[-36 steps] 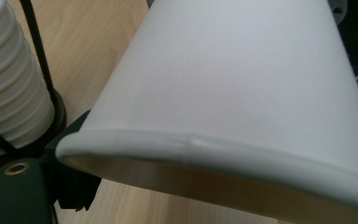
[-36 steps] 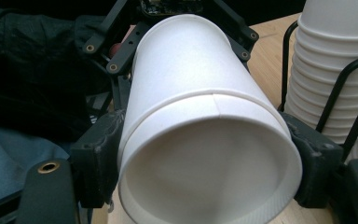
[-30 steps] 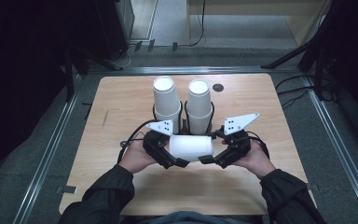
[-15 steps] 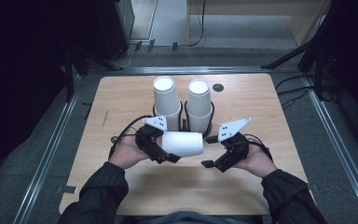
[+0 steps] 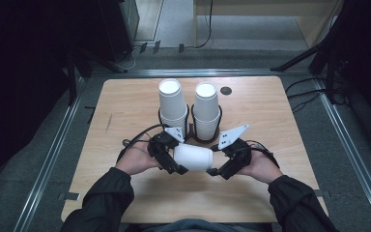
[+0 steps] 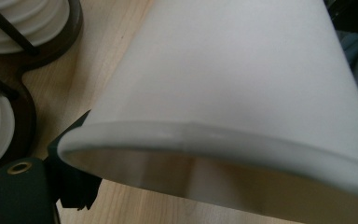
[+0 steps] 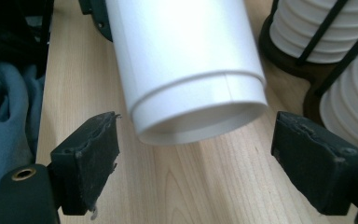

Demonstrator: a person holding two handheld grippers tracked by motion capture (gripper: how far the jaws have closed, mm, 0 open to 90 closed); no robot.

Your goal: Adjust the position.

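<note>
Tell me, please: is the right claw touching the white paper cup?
Apart. In the right gripper view, the right claw stands open, and bare table shows between each of its jaws and the base of the white paper cup.

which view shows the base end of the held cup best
The right gripper view: the paper cup shows its base ring whole between open pads. The high view shows it small, lying sideways in the left gripper. The left gripper view shows its rim and wall.
</note>
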